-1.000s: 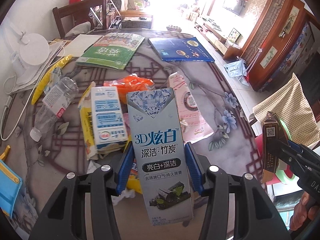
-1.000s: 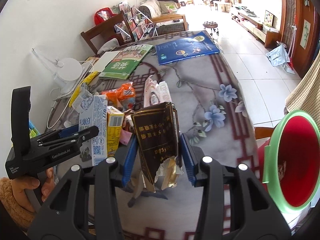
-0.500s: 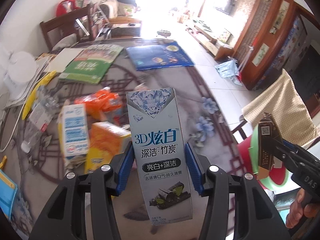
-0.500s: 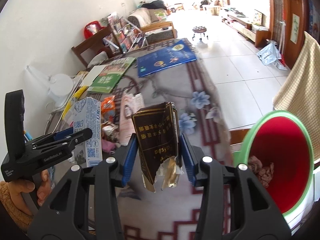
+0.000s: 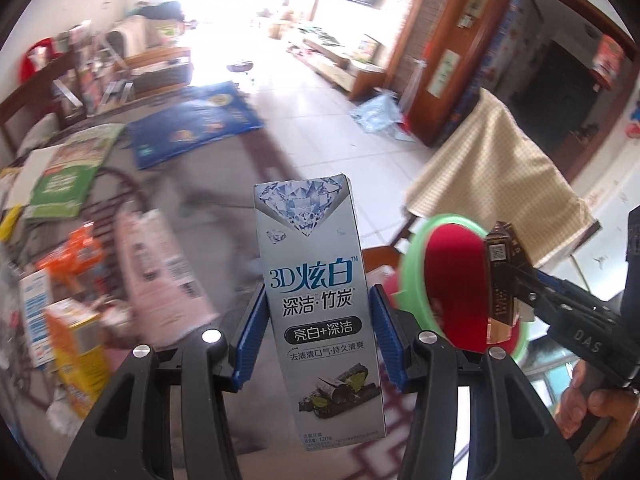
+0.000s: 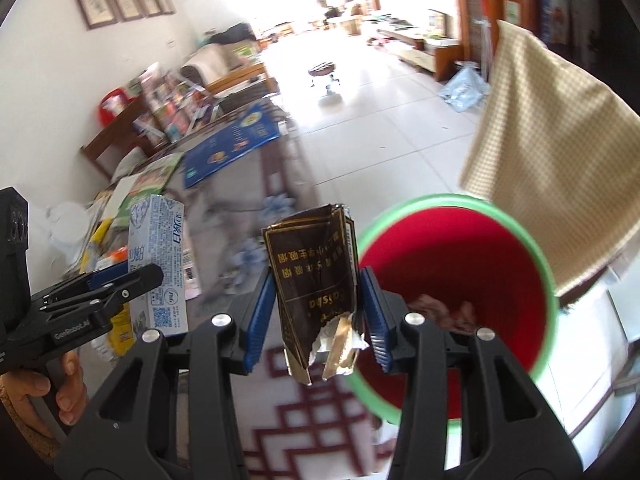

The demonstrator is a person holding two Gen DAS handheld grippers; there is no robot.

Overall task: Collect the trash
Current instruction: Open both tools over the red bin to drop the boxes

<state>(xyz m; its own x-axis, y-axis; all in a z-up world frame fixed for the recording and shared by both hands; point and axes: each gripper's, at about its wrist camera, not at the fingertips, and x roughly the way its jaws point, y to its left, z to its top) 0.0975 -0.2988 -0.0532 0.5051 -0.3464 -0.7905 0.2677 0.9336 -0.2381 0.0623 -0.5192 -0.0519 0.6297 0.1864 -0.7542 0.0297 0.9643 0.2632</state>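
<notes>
In the left wrist view, the left gripper [image 5: 316, 322] is clamping a tall silver-blue toothpaste carton [image 5: 318, 284] upright between its blue pads, just left of the round red bin with a green rim [image 5: 416, 276], while the right gripper [image 5: 505, 276] is holding a crumpled dark brown cigarette pack [image 5: 500, 280] in front of that bin's mouth. In the right wrist view, the right gripper [image 6: 316, 316] is closing its blue pads on the brown pack [image 6: 316, 280] at the bin's [image 6: 548, 280] left rim, and the left gripper [image 6: 120, 284] is gripping the carton [image 6: 160, 256] well left of the bin, above the cluttered patterned table [image 6: 280, 400].
</notes>
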